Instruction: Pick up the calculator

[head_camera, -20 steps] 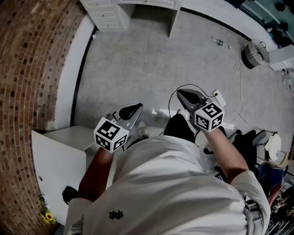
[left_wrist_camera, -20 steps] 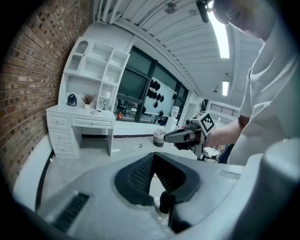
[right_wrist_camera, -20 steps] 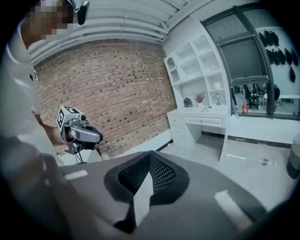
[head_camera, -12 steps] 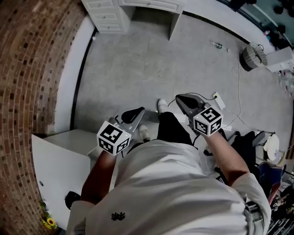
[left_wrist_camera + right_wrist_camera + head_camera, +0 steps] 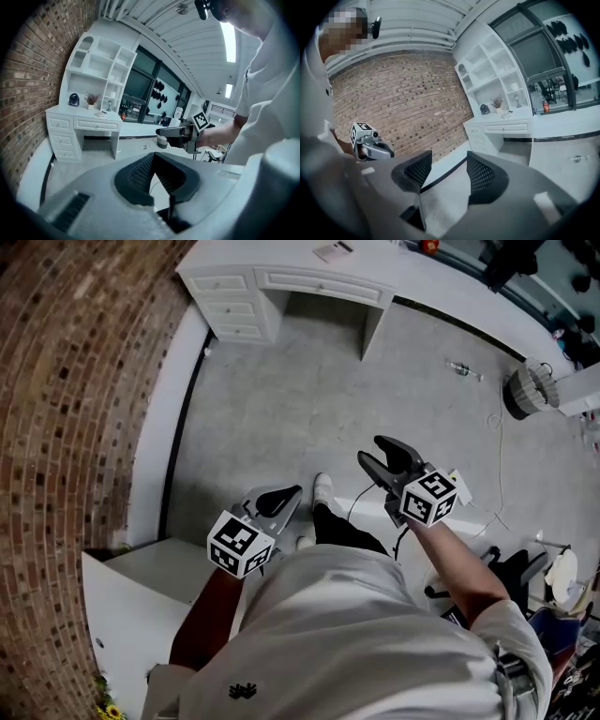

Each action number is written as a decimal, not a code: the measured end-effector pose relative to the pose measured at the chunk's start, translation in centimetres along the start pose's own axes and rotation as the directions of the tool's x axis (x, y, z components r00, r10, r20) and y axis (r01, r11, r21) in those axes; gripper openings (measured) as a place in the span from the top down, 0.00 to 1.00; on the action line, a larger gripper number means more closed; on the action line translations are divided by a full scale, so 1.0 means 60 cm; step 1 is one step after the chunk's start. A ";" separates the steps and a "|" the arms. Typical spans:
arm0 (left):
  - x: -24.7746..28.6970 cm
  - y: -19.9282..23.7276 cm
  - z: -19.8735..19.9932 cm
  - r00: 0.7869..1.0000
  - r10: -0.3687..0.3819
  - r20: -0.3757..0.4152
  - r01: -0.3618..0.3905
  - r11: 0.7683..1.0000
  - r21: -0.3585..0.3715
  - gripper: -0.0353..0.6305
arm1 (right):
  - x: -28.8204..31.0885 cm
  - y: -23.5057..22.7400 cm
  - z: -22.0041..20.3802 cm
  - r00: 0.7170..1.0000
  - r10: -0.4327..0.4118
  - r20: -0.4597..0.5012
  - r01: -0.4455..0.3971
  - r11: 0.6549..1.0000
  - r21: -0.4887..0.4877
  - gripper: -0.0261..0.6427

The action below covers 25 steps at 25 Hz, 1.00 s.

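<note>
Nothing of the pickup is done yet. The right gripper (image 5: 371,449) has its fingers spread wide with only bare floor (image 5: 281,390) showing between them; the left gripper (image 5: 281,495) has its fingers closed together on nothing. No calculator is near either pair. A small flat item (image 5: 333,251) lies on the white desk (image 5: 309,268), well beyond both sets of fingertips; it may be the calculator, though it is too small to tell. The approach, the grasp and the lift all remain
</note>
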State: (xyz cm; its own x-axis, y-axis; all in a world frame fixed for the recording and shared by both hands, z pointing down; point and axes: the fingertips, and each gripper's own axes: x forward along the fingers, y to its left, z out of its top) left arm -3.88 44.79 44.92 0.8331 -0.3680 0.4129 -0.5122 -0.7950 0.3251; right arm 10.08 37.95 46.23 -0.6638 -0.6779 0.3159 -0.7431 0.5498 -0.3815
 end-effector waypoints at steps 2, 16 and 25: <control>0.023 0.030 0.032 1.000 0.005 -0.011 -0.005 1.000 0.015 0.94 | 0.030 -0.042 0.028 1.000 -0.001 -0.005 0.001 1.000 0.009 0.57; 0.198 0.202 0.192 0.999 0.000 -0.034 0.002 0.999 0.046 0.94 | 0.182 -0.270 0.154 1.000 0.010 -0.024 -0.010 1.000 0.000 0.60; 0.250 0.362 0.264 0.995 -0.090 -0.039 0.093 0.992 0.088 0.94 | 0.321 -0.350 0.232 0.998 -0.062 -0.020 0.061 0.998 -0.028 0.60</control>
State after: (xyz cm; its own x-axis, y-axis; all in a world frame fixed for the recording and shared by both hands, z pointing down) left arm 0.78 14.36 44.69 0.8670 -0.2763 0.4147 -0.4124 -0.8650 0.2859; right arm 14.10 6.57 48.24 -0.6184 -0.7007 0.3559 -0.7842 0.5207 -0.3375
